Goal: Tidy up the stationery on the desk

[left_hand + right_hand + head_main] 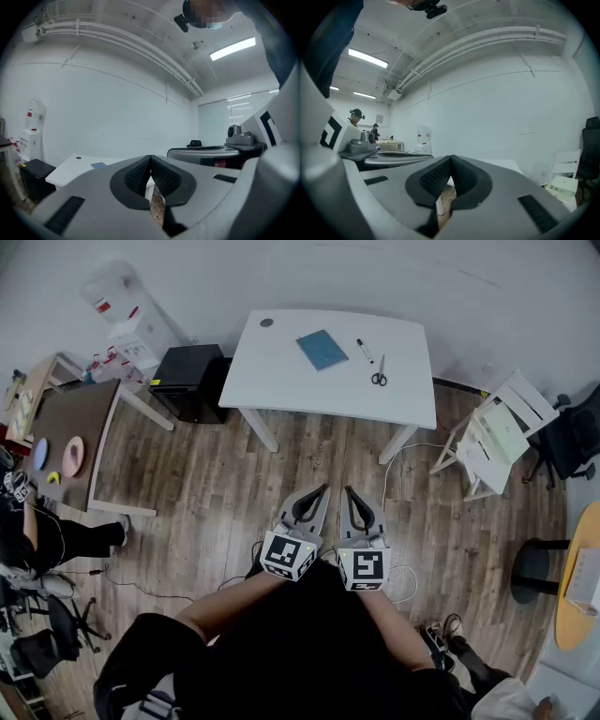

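**Head view.** A white desk (pixel 281 381) stands on a wood floor (pixel 216 484), well apart from the person. On its top lie a blue notebook (pixel 322 350), a marker (pixel 365 351) just right of it, and scissors (pixel 378 371) beside the marker, none touching another. A black cabinet (pixel 190 381) stands at the desk's left end and a white chair (pixel 497 432) near its right end. The left gripper (pixel 324 487) and the right gripper (pixel 348 489) are held side by side over the floor, both pointing toward the desk, both with jaws together.

**Left gripper view.** The left gripper (pixel 150 158) has its tips meeting, with nothing between the pads. Beyond it, lower left, are the desk (pixel 70 168) with the notebook (pixel 98 165) on it, and the cabinet (pixel 35 173).

**Right gripper view.** The right gripper (pixel 451 159) is likewise closed and empty. The desk (pixel 506 164) shows past its jaws and the chair (pixel 565 176) stands at far right.
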